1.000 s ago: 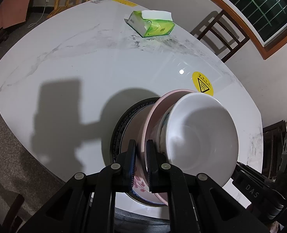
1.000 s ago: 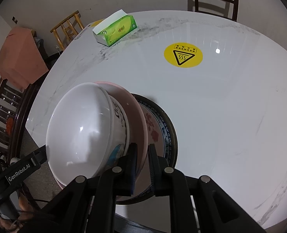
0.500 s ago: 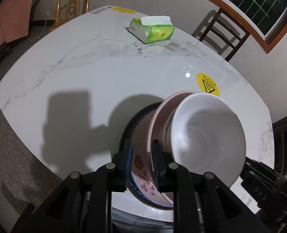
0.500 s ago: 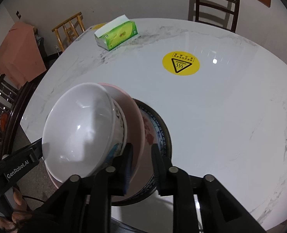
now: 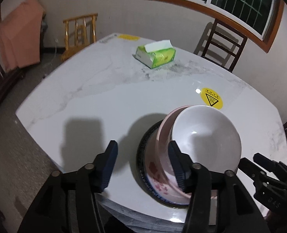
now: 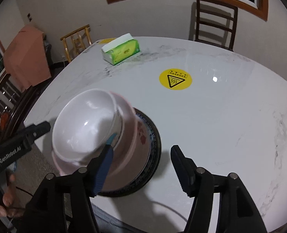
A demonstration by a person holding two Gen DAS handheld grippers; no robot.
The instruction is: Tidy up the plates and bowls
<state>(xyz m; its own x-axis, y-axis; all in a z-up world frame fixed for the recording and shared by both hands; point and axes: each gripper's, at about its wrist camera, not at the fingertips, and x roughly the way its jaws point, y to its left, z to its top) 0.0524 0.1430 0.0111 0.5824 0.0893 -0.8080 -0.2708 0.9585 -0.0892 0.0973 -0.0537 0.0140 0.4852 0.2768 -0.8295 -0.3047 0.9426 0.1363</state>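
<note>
Near the table's front edge stands a stack: a white bowl (image 5: 205,136) inside a pink flowered bowl (image 5: 160,141) on a dark-rimmed plate (image 5: 143,151). My left gripper (image 5: 142,147) is at the stack's left side. Its jaws are opening, with the plate's rim between them and the pads off it. From the other side, my right gripper (image 6: 142,151) straddles the plate (image 6: 155,136) and pink bowl (image 6: 127,120). Its jaws are also opening and touch nothing. The white bowl (image 6: 85,124) sits to the left of its fingers.
A green tissue box (image 5: 155,55) lies at the far side of the white marble table (image 5: 104,97). A yellow warning sticker (image 6: 175,78) is stuck behind the stack. Wooden chairs (image 5: 223,44) stand around the table. An orange cloth (image 5: 19,42) hangs at the left.
Both grippers were shut on the stack's rim from opposite sides. Their jaws have spread wide and both have drawn back and up a little. The stack stays on the table.
</note>
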